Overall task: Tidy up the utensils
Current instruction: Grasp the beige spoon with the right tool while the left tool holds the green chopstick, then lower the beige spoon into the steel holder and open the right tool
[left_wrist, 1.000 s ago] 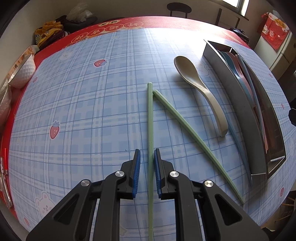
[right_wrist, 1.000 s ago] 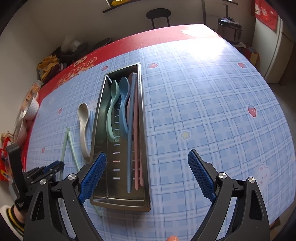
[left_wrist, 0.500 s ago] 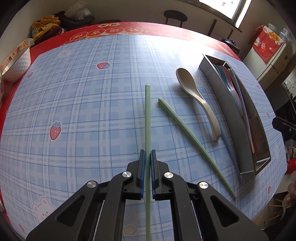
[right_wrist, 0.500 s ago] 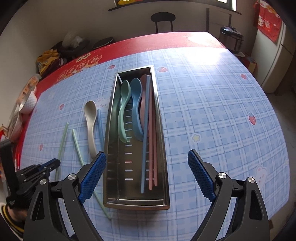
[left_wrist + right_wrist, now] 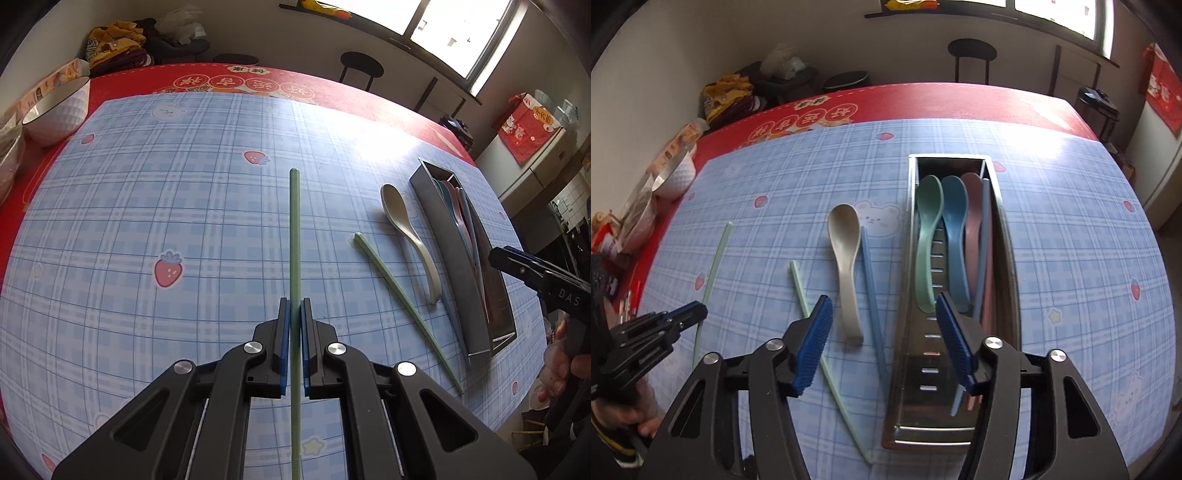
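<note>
Left gripper (image 5: 294, 341) fingers nearly together, clamped on a pale green chopstick (image 5: 294, 236) that runs straight up the centre of the left wrist frame, lifted over the blue plaid surface (image 5: 147, 221). Right gripper (image 5: 884, 341) fingers about half open and closing, nothing between the pads; below the gap lie a beige spoon (image 5: 846, 258) and a blue chopstick (image 5: 873, 295), both flat on the surface. Second green chopstick (image 5: 820, 354) lies diagonally at lower left of centre, passing under the left finger. Steel utensil tray (image 5: 905, 369) sits right of centre, holding green, blue and pink spoons plus blue and pink chopsticks. Right view alone shows the tray contents clearly and the left gripper at lower left edge; left view shows the tray side-on at right, and a white bowl (image 5: 59, 110) at upper left.
</note>
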Demonstrator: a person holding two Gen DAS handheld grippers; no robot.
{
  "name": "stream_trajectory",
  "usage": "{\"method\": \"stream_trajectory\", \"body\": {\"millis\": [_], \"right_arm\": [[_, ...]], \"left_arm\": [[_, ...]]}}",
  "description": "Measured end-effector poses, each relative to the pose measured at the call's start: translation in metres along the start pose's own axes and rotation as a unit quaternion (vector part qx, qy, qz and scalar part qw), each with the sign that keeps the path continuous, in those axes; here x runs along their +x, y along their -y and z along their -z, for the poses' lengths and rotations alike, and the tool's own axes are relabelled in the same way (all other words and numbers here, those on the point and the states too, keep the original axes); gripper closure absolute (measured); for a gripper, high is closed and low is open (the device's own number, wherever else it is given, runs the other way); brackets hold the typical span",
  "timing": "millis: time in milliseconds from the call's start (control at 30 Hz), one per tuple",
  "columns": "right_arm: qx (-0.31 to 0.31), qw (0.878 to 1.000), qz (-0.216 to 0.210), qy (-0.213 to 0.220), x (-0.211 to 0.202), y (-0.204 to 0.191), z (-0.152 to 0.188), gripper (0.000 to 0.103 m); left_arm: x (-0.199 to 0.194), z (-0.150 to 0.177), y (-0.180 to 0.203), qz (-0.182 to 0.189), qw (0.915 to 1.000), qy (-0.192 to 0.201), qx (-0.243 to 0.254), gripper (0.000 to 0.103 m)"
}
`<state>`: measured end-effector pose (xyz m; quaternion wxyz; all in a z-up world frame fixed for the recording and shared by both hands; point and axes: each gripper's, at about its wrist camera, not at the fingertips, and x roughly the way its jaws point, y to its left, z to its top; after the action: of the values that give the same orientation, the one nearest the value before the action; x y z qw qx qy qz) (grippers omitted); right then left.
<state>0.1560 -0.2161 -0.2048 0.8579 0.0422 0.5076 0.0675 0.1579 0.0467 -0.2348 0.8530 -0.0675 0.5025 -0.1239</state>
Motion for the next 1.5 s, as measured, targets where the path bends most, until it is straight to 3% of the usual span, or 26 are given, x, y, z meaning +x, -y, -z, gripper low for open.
{"method": "stream_trajectory", "body": {"millis": [67, 167, 433, 733, 1000, 1167, 1500], "right_arm": [[-0.013, 1.0, -0.004, -0.008, 0.011, -0.011, -0.003, 0.065], [-0.023, 1.0, -0.008, -0.021, 0.03, -0.023, -0.008, 0.07], [-0.016, 0.999, 0.008, -0.047, 0.067, -0.035, -0.019, 0.071], [0.0, 0.998, 0.026, -0.056, 0.085, -0.034, -0.022, 0.074], [0.019, 0.998, 0.02, -0.059, 0.093, -0.032, -0.018, 0.079], [0.023, 0.998, 0.023, -0.059, 0.094, -0.031, -0.014, 0.09], [0.053, 0.998, -0.028, -0.01, 0.05, -0.022, -0.014, 0.09]], "left_arm": [[-0.003, 0.0, -0.008, -0.001, 1.0, 0.001, -0.001, 0.098], [-0.006, 0.002, -0.022, -0.002, 1.0, 0.002, -0.005, 0.098], [-0.01, 0.005, -0.055, -0.007, 0.9996, -0.001, -0.026, 0.098], [-0.014, 0.007, -0.068, -0.008, 0.9995, 0.001, -0.031, 0.098], [-0.016, 0.009, -0.071, -0.014, 0.9994, -0.001, -0.03, 0.098], [-0.019, 0.013, -0.073, -0.022, 0.9992, -0.002, -0.034, 0.098], [-0.023, 0.005, -0.061, -0.019, 0.9983, 0.018, -0.053, 0.098]]}}
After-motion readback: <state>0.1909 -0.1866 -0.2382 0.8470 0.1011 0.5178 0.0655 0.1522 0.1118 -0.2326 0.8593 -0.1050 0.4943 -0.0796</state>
